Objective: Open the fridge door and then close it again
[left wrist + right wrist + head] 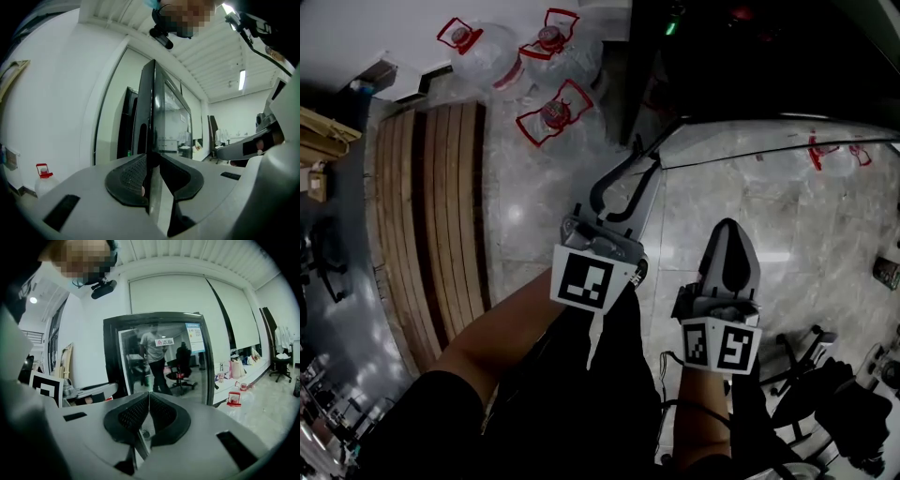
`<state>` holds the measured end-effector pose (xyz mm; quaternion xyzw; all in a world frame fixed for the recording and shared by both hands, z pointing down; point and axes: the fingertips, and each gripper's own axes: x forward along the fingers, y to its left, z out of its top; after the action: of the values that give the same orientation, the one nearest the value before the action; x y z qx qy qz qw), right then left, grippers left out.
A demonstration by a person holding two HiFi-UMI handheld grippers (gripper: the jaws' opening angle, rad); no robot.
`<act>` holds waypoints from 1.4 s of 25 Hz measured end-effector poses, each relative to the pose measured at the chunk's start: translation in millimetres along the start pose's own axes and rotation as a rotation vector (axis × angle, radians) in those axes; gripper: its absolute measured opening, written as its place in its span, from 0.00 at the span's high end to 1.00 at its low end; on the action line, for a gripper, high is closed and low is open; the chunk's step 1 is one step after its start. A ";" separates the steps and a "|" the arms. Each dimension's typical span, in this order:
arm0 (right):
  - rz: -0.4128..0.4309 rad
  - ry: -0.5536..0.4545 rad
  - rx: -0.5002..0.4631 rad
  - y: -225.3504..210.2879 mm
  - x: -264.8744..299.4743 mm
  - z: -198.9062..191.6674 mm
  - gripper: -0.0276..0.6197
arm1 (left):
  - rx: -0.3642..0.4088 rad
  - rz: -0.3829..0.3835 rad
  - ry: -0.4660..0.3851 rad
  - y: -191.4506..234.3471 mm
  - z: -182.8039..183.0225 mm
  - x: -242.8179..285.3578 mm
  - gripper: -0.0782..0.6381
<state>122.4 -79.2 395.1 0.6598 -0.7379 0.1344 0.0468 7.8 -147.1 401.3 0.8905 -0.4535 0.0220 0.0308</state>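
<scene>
My left hand-held gripper [151, 161] clamps the door's [161, 112] upright edge, straight ahead; my right hand-held gripper [149, 401] sits closed and empty, farther off.

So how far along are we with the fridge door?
Done: the black-framed glass fridge door already stands swung away from the black fridge cabinet. In hand: the left hand-held gripper clamps its free edge; the right hand-held gripper is shut and empty. Left: pushing the door closed.
</scene>
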 end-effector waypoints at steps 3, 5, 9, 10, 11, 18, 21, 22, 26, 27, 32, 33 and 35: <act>-0.012 0.011 0.000 -2.5 -18.8 -5.3 0.93 | 0.000 -0.033 0.020 -20.8 -1.1 -16.7 0.77; -0.020 0.017 0.001 -5.3 -32.2 -7.0 0.93 | 0.018 -0.073 0.041 -36.6 -1.9 -27.3 0.79; -0.049 0.021 0.006 -15.7 -56.6 -5.8 0.93 | 0.029 -0.154 0.066 -66.3 0.1 -43.7 0.81; -0.057 0.024 0.006 -18.9 -62.2 -6.9 0.93 | 0.031 -0.172 0.072 -73.8 -0.6 -47.5 0.81; -0.064 0.028 0.007 -22.0 -67.5 -8.4 0.93 | 0.033 -0.187 0.077 -81.4 -1.3 -50.9 0.82; -0.114 0.056 -0.008 -43.2 -97.2 -15.6 0.93 | 0.028 -0.264 0.084 -132.6 -1.7 -70.2 0.82; -0.136 0.060 -0.003 -51.7 -105.0 -17.1 0.93 | 0.046 -0.281 0.089 -150.7 -3.1 -76.9 0.84; -0.143 0.062 -0.002 -54.3 -107.0 -17.8 0.93 | 0.049 -0.283 0.089 -155.7 -3.1 -78.4 0.84; -0.166 0.067 0.009 -61.4 -109.1 -17.7 0.93 | 0.052 -0.276 0.090 -167.5 -1.7 -81.3 0.84; -0.170 0.066 0.013 -62.9 -108.9 -17.5 0.93 | 0.054 -0.273 0.090 -169.3 -1.1 -81.2 0.85; -0.168 0.066 0.006 -66.3 -107.2 -17.2 0.93 | 0.053 -0.261 0.081 -175.1 -0.2 -80.8 0.85; -0.168 0.066 0.009 -66.8 -107.0 -17.6 0.93 | 0.053 -0.261 0.076 -175.3 -0.1 -80.7 0.85; -0.171 0.068 0.015 -68.5 -107.2 -18.9 0.93 | 0.054 -0.261 0.075 -175.7 -0.8 -80.8 0.85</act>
<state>201.3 22.4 396.1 0.7158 -0.6758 0.1576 0.0781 102.5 21.2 390.6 0.9409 -0.3317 0.0636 0.0263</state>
